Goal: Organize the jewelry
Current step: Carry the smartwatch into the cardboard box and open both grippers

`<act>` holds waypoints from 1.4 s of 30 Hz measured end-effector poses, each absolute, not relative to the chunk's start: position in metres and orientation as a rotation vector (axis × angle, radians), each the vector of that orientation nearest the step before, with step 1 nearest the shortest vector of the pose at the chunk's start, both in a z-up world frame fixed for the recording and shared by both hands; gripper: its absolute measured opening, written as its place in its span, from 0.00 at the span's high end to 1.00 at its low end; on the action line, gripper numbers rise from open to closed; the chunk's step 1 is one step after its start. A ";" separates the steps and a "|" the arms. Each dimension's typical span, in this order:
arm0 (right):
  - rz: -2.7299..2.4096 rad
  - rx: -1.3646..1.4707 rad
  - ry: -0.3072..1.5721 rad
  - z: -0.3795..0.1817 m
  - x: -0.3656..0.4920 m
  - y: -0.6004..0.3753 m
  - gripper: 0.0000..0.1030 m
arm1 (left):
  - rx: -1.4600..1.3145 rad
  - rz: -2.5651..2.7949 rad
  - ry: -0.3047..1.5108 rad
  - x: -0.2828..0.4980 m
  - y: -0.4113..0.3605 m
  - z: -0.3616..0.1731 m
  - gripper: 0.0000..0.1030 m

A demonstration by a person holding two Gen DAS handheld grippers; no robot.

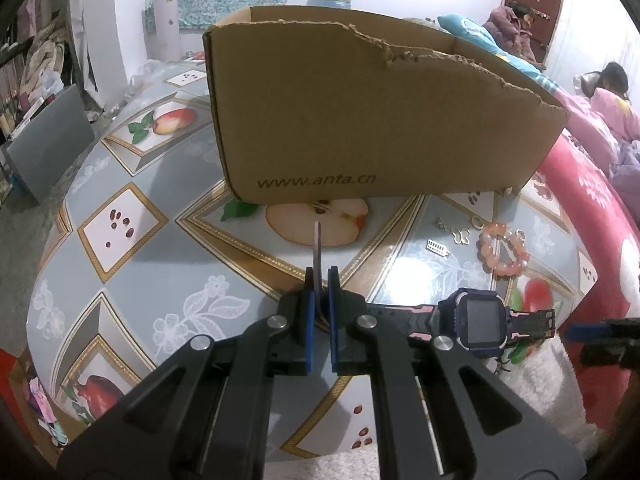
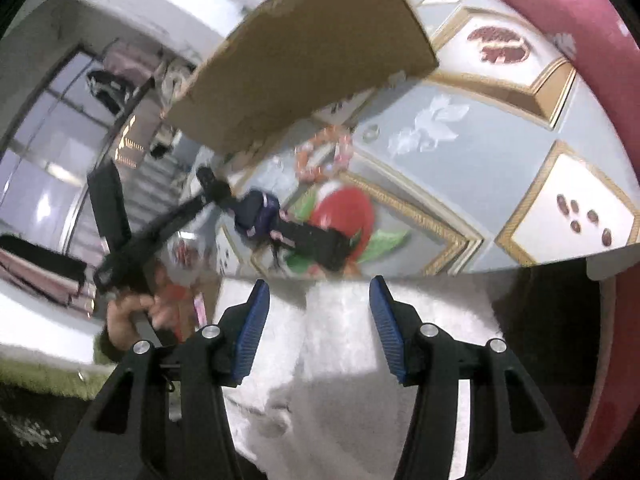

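thin strap (image 1: 317, 246) pinched in left claw (image 1: 321, 280)

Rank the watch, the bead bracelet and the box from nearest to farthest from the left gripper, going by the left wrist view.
1. Watch: just right of the left gripper.
2. Bead bracelet: farther right, beyond the watch.
3. Box: straight ahead, farthest.

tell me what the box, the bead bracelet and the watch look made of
Box: corrugated cardboard, matte brown, with a torn, ragged top edge.
Bead bracelet: glossy, translucent orange-pink beads, maybe glass, stone or plastic; hard to say.
Watch: likely plastic case, dark purple with pink accents, and a rubbery-looking strap.
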State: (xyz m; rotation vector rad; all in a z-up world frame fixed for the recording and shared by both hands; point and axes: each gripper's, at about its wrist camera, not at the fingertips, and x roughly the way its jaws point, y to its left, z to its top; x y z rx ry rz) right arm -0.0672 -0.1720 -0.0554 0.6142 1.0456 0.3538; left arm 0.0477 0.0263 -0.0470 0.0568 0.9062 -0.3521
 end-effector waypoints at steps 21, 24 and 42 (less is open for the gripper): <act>0.324 0.646 1.033 -0.070 -0.037 -0.153 0.89 | 0.035 -0.352 0.898 0.047 0.031 -0.050 0.94; 0.325 0.626 1.015 -0.066 -0.039 -0.151 0.92 | 0.036 -0.350 0.896 0.047 0.030 -0.050 0.94; 0.411 0.463 0.820 0.014 -0.052 -0.155 0.94 | -0.096 -0.534 0.756 0.012 0.040 0.026 0.98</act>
